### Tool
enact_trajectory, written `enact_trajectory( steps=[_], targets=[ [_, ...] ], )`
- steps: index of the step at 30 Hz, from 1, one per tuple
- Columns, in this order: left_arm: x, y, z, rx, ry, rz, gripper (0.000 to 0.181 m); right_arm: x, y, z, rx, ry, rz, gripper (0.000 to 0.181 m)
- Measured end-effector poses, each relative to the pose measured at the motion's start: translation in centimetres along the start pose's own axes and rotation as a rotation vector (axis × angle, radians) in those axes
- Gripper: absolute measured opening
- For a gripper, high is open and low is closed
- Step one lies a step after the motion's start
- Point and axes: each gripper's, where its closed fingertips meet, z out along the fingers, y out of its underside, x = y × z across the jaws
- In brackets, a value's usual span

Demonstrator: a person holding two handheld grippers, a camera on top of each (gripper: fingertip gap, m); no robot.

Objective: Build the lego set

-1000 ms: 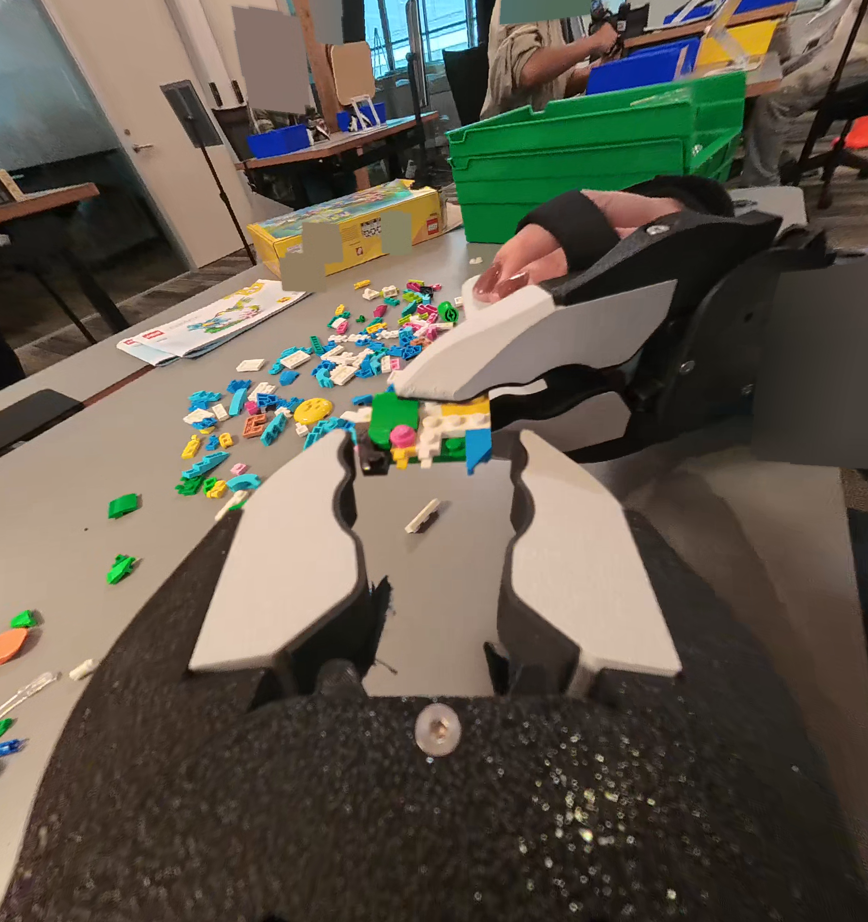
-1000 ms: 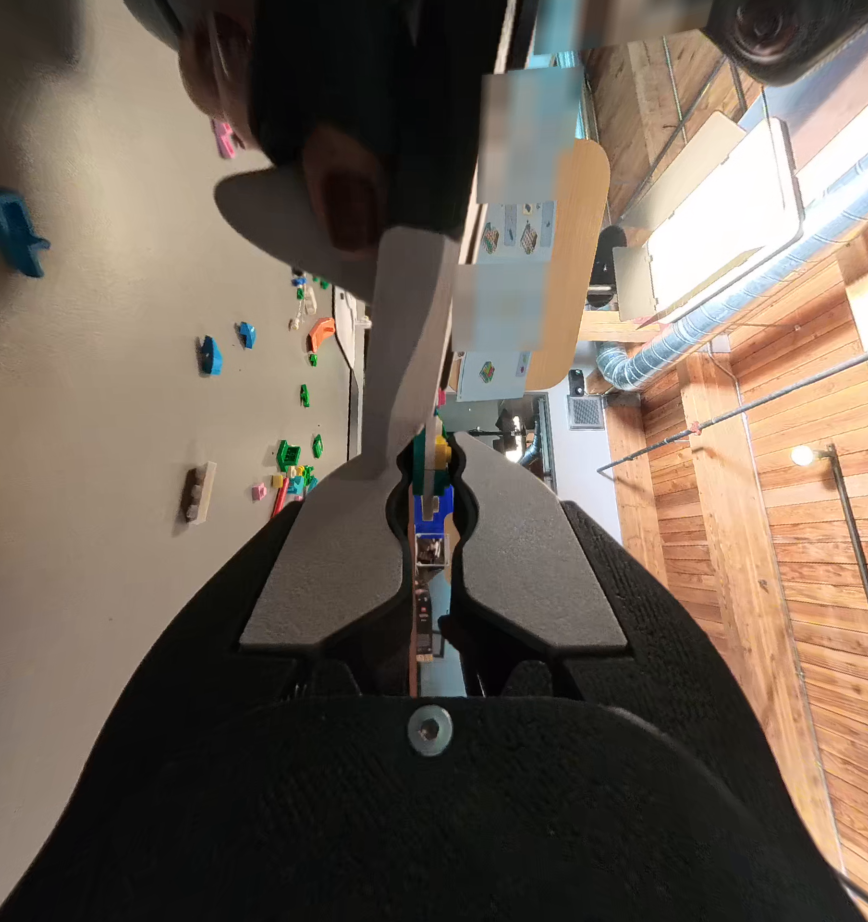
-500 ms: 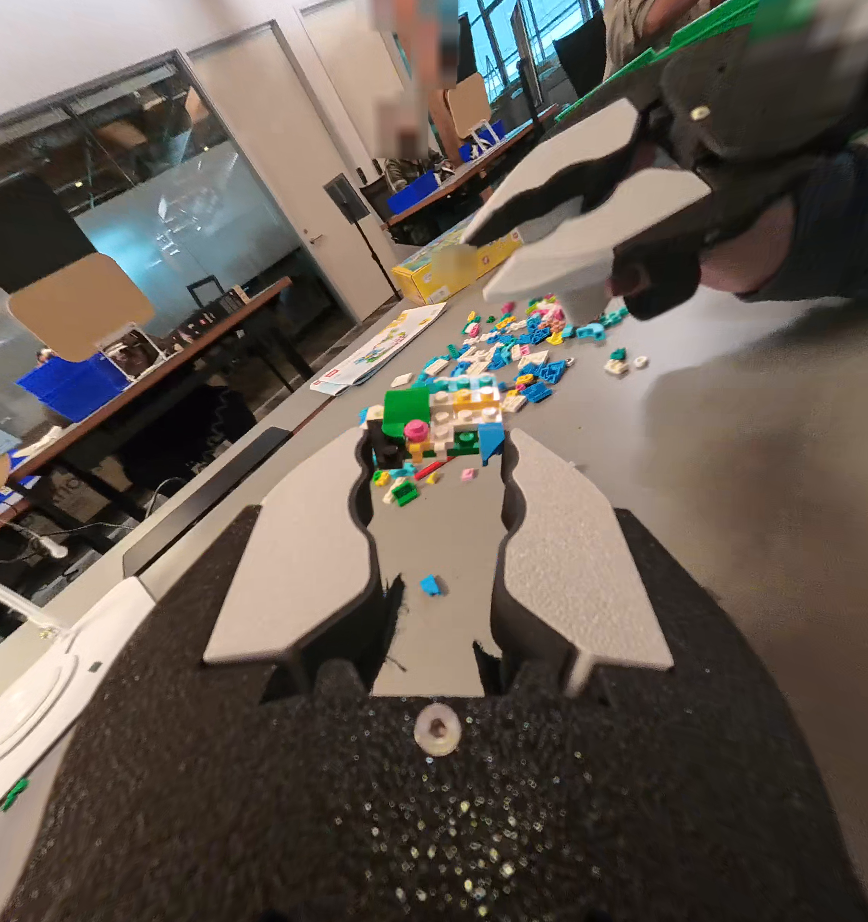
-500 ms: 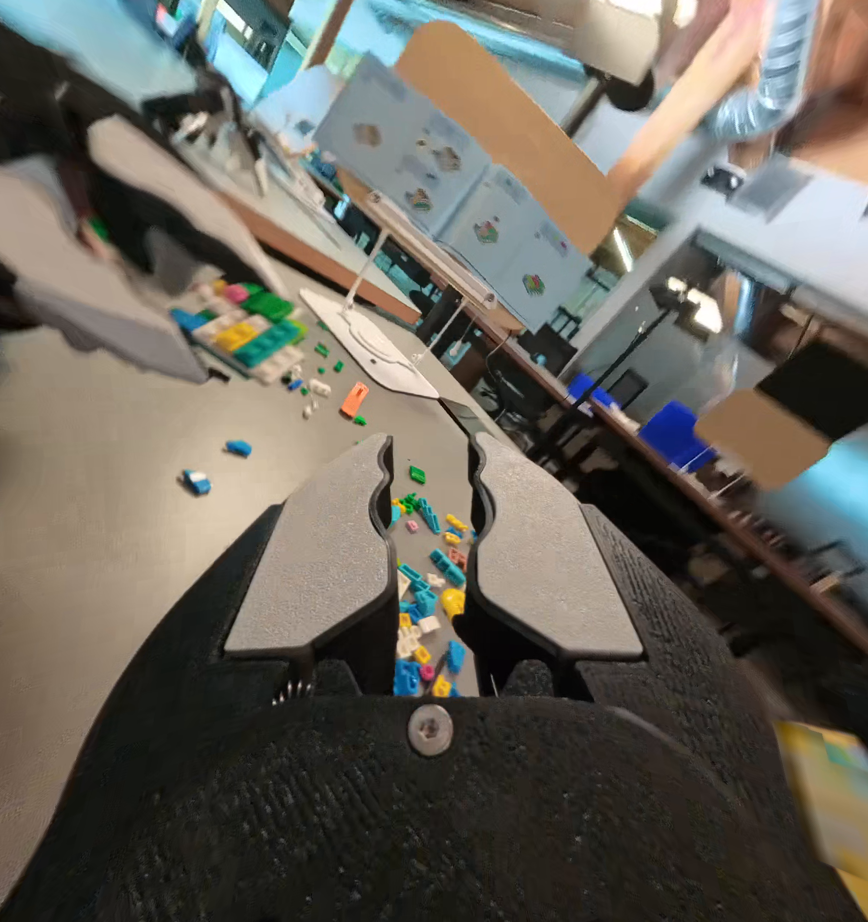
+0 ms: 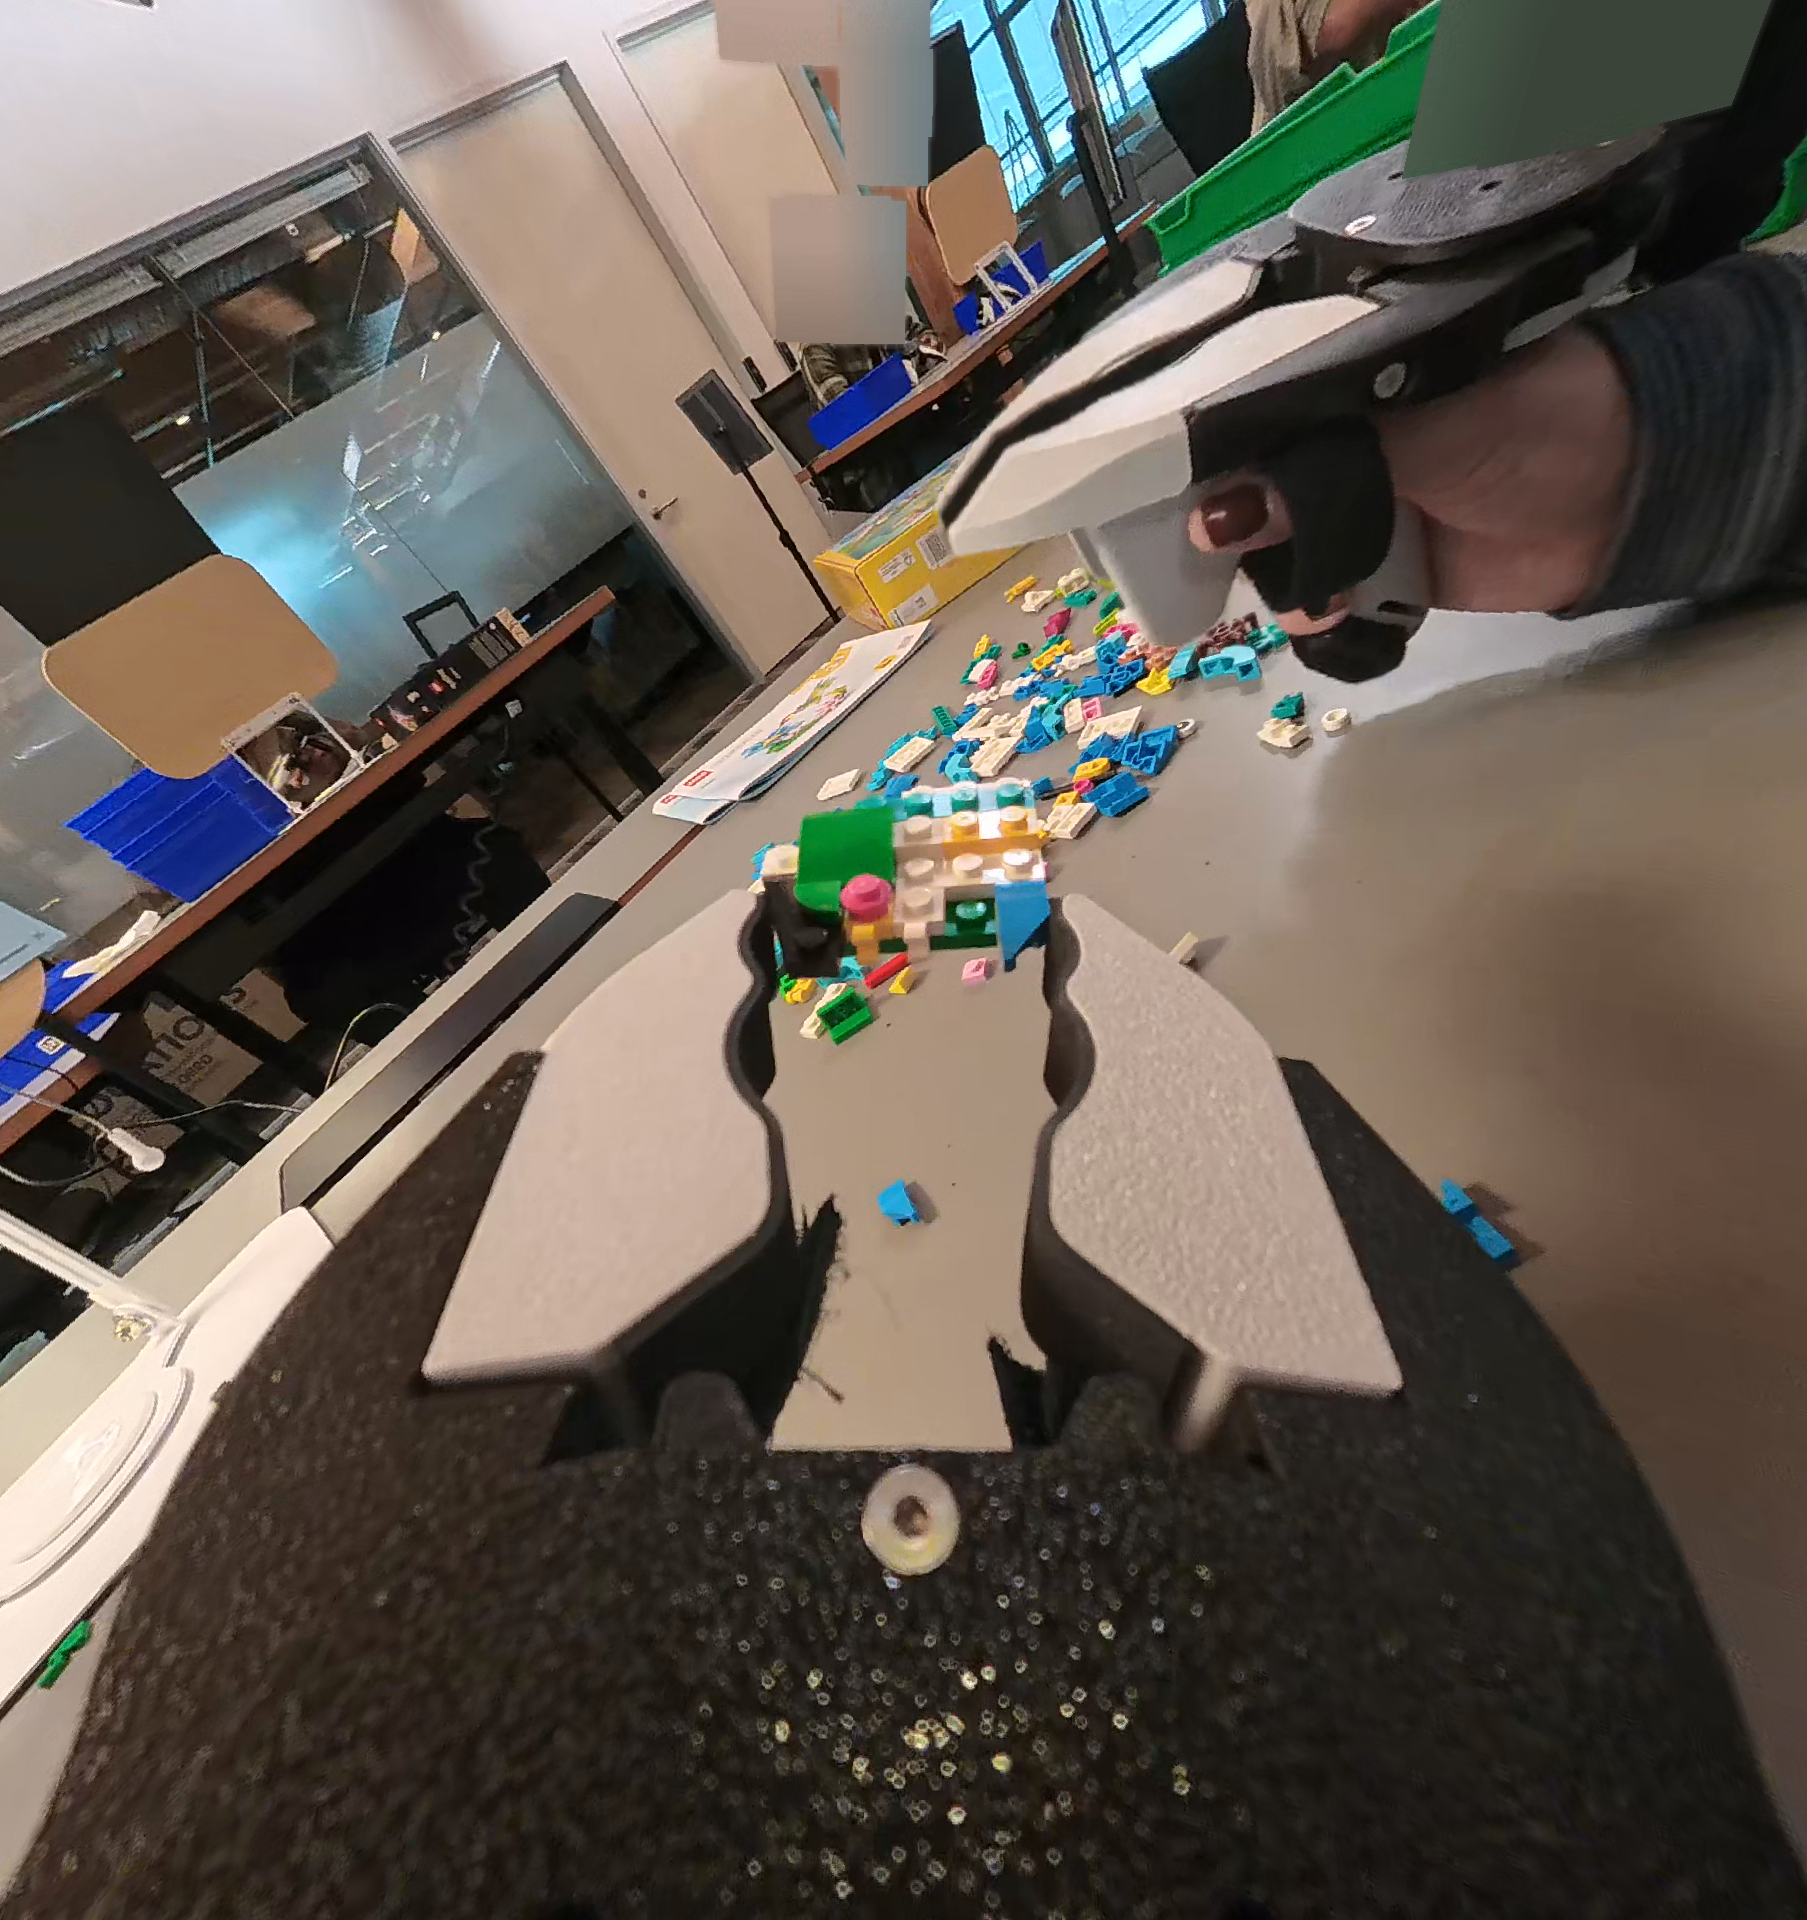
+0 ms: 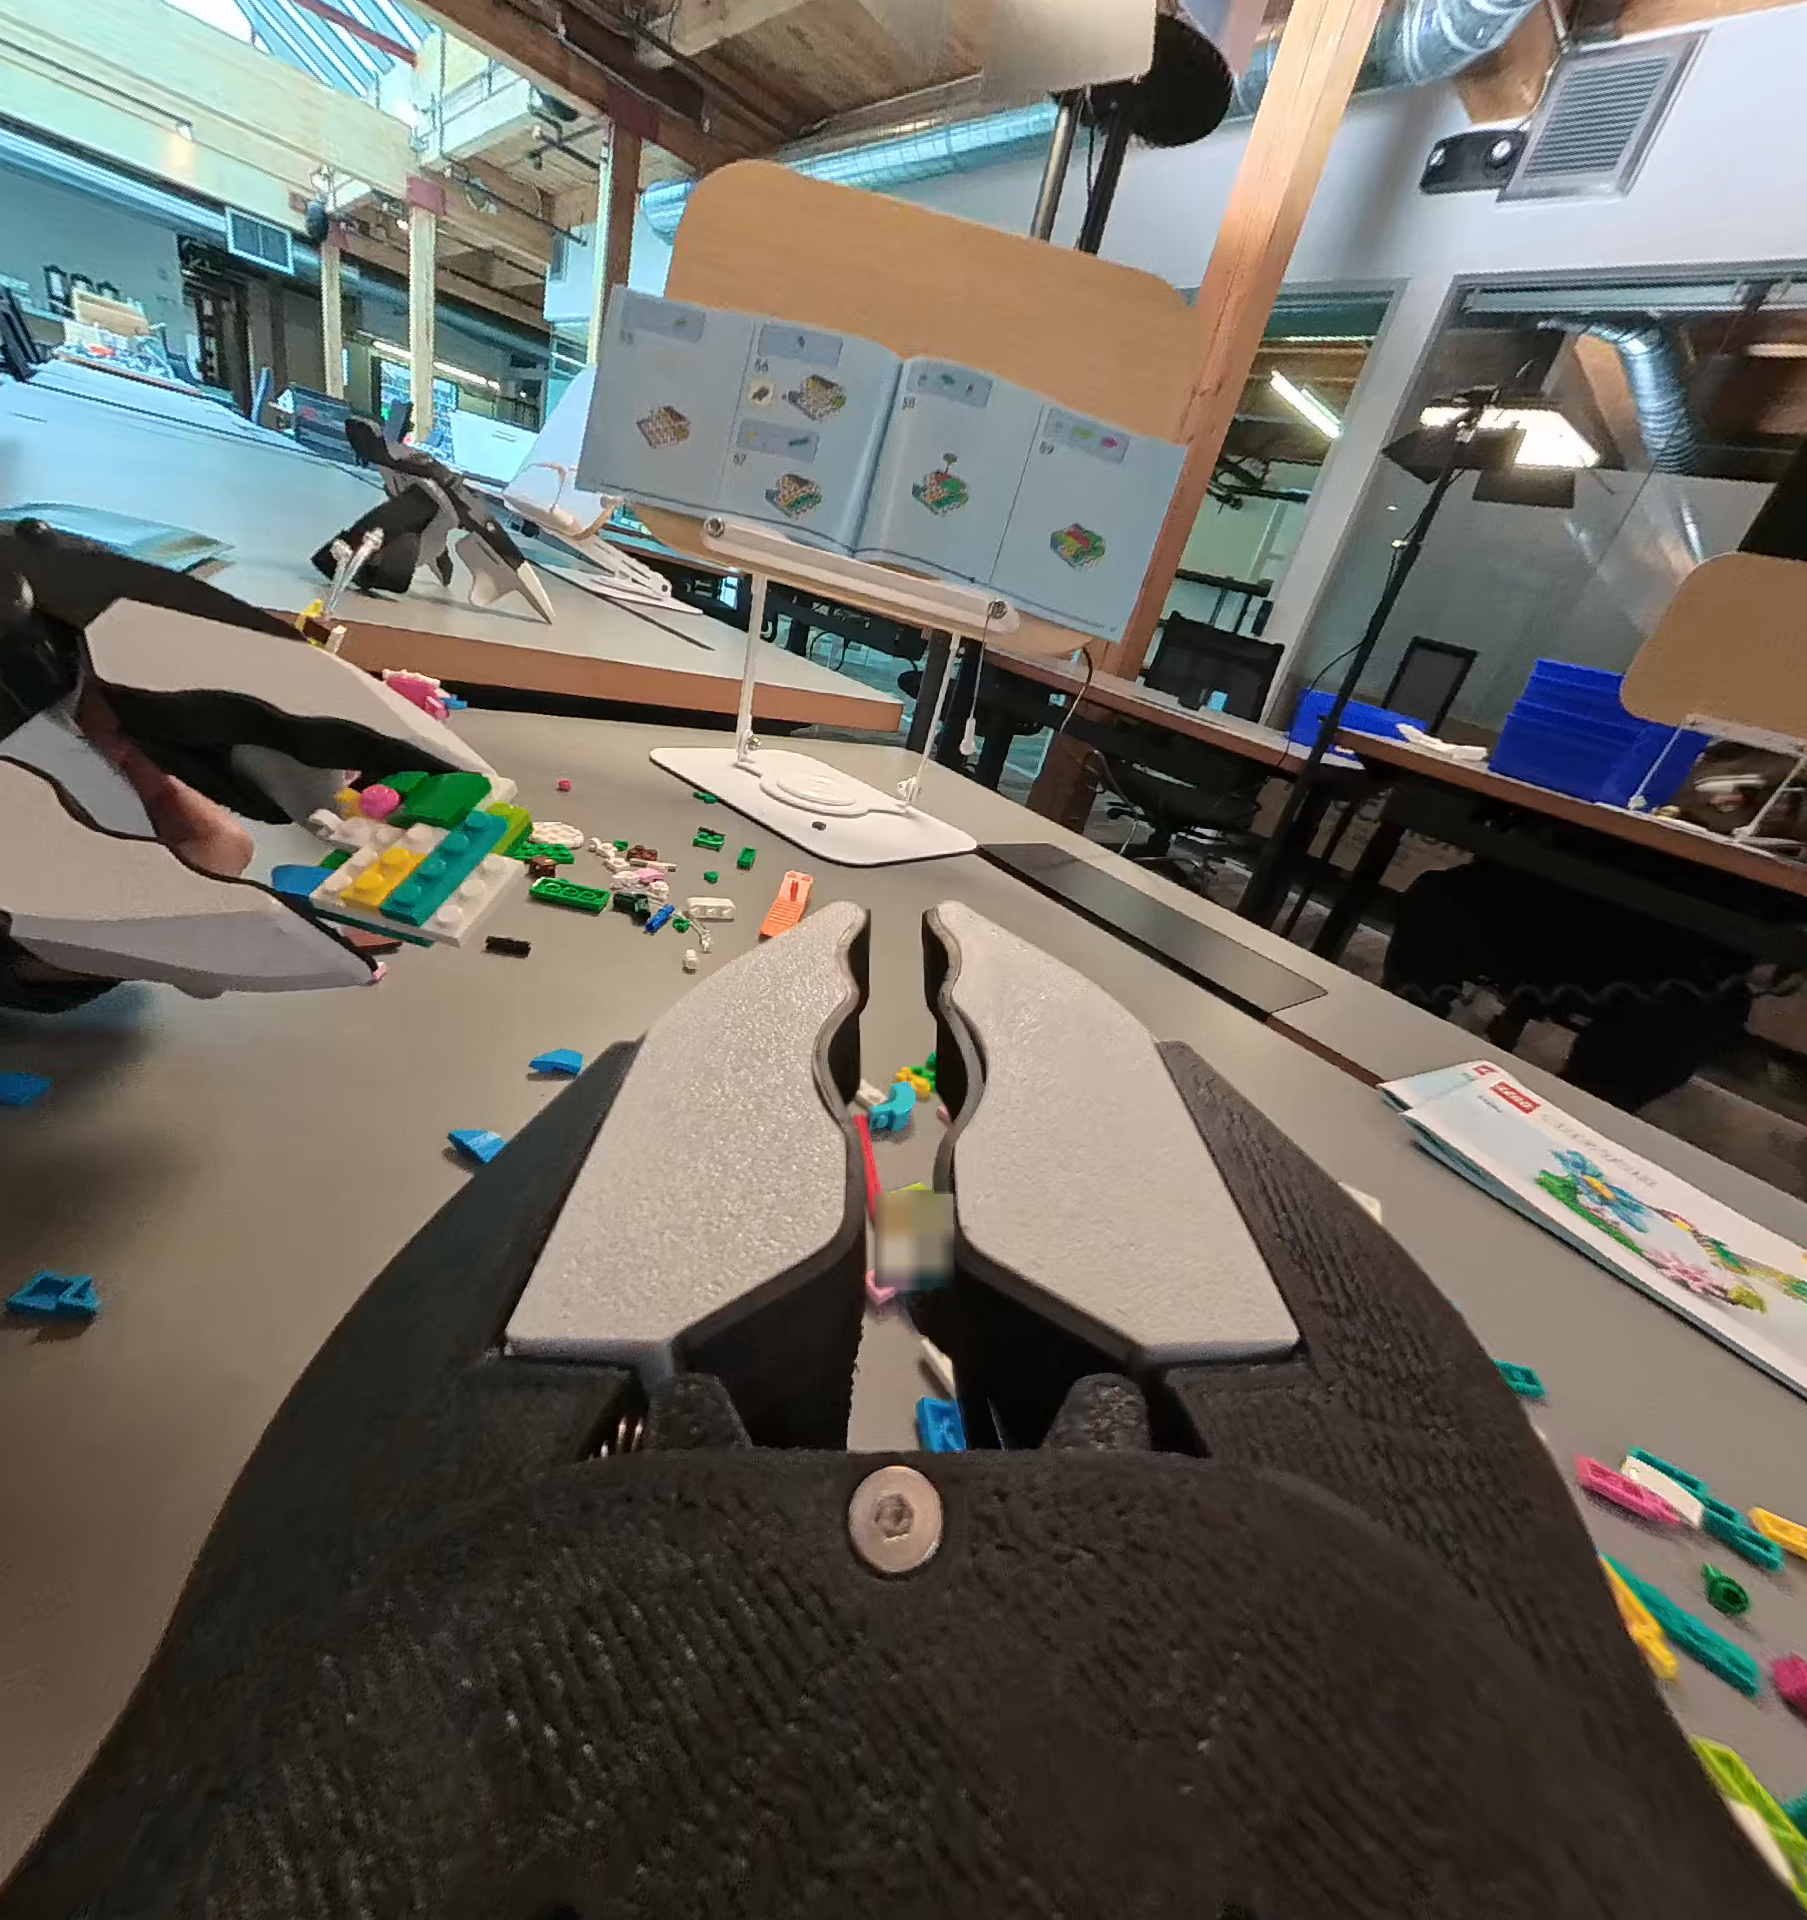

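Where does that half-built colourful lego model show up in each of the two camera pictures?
Left wrist view: the lego model sits at centre, between the left gripper fingertips.
Right wrist view: it is at the left, in that same gripper.
Shared landmark: the closed booklet on the table.

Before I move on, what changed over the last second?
The right tool let go of the lego build and swung away to hover over the loose bricks; its jaws now stand slightly apart, empty. The left tool still grips the build.
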Motion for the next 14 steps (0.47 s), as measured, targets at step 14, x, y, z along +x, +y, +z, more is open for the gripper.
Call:
enact_trajectory(
  steps=[14],
  targets=[
    [-0.64,0.06,-0.20,0.007,-0.024,-0.041,0.049,-0.70,0.01,0.07,0.007,-0.015,-0.030,0.005]
  ],
)
